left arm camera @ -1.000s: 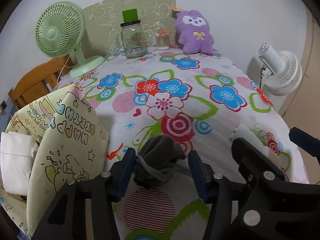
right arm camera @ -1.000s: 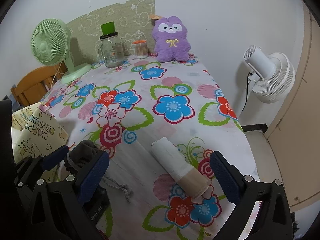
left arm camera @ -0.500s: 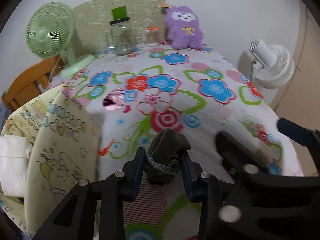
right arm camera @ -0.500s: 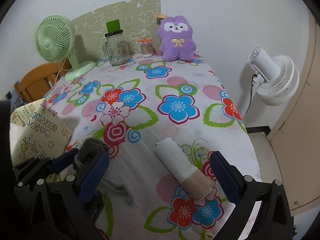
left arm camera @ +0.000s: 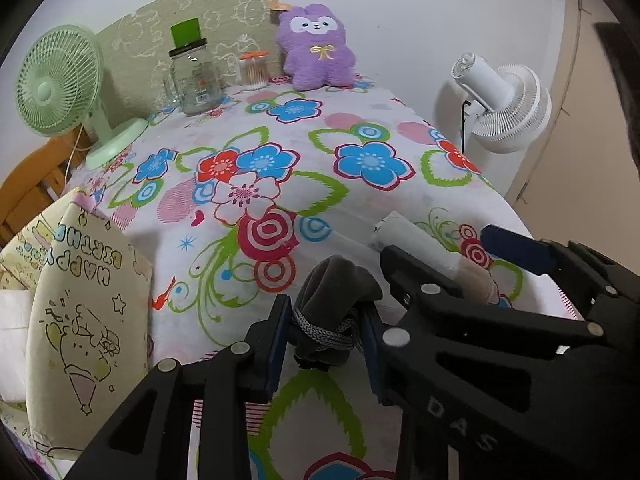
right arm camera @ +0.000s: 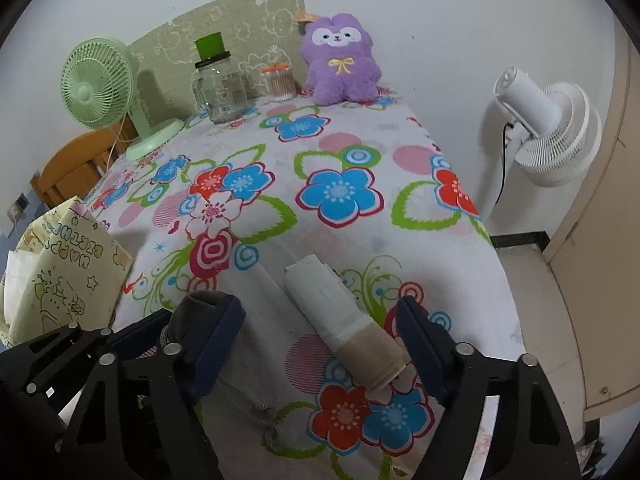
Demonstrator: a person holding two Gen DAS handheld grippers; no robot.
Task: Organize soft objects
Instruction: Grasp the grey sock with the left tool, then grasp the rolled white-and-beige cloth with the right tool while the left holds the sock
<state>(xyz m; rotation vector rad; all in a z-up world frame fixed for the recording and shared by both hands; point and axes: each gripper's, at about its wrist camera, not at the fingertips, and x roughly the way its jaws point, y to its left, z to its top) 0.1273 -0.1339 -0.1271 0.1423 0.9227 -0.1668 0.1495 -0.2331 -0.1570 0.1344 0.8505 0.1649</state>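
Observation:
A dark grey cloth bundle (left arm camera: pixel 336 284) tied with a grey cord is pinched between the pads of my left gripper (left arm camera: pixel 324 320), which is shut on it near the table's front edge. Its top (right arm camera: pixel 192 308) shows in the right wrist view behind my right gripper's left finger. A white roll with a beige end (right arm camera: pixel 340 316) lies on the flowered tablecloth (right arm camera: pixel 340 196). My right gripper (right arm camera: pixel 320 316) straddles it, jaws closing. The left pad is clear of the roll and the right pad is close to the beige end. The roll (left arm camera: pixel 412 236) also shows in the left wrist view.
A cream "Happy Birthday" paper bag (left arm camera: pixel 80 300) stands at the left edge. Along the back are a green fan (left arm camera: pixel 56 84), a glass jar (left arm camera: pixel 196 80), a small swab jar (left arm camera: pixel 254 72) and a purple plush (left arm camera: pixel 316 48). A white fan (left arm camera: pixel 504 108) stands off the table's right side.
My left jaws have closed onto the grey bundle and shifted a little with it. My right jaws have narrowed around the roll, which has not moved.

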